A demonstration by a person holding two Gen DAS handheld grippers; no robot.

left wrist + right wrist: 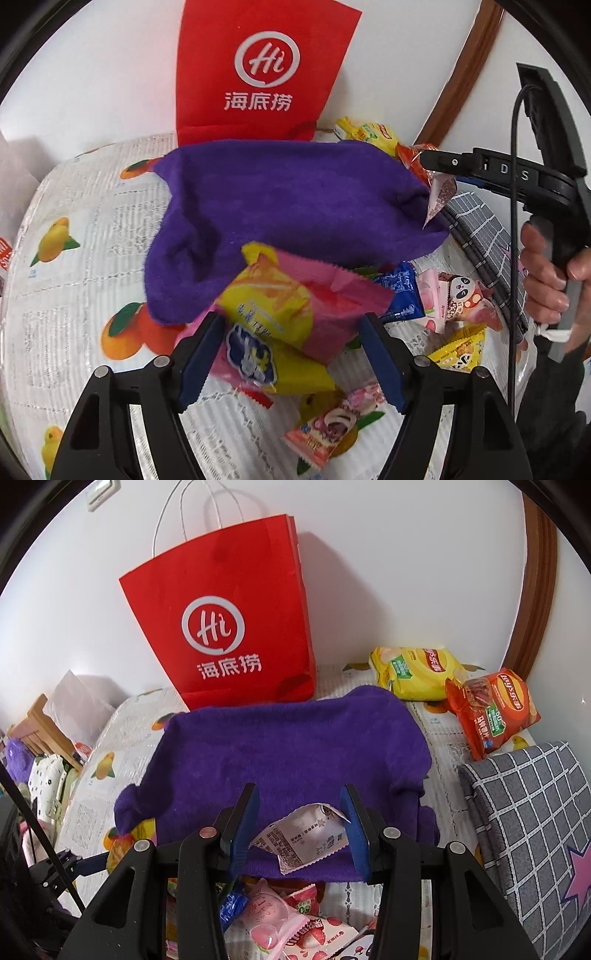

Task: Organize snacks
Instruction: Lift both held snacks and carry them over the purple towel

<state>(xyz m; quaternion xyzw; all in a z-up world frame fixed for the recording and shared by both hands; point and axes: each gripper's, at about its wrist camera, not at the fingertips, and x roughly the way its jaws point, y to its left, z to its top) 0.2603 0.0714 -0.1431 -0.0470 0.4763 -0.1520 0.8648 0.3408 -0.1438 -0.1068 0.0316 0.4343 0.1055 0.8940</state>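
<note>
The right gripper (pixel 301 827) clamps one white snack packet (pixel 306 836) above one purple cloth (pixel 288 753), the left gripper (pixel 291 354) stands open around one yellow-pink packet (pixel 291 314), and two chip bags (pixel 417 672) lie beside one red paper bag (pixel 229 627).

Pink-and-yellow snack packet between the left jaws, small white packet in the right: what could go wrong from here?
1. The left gripper stands open around the pink-and-yellow snack packet; unpinched, it may land off the purple fleece cloth.
2. The right gripper holds the small white printed packet by its edges; it could slip or twist free.
3. Loose sweets crowd the cloth's near edge; a jaw could knock them.
</note>
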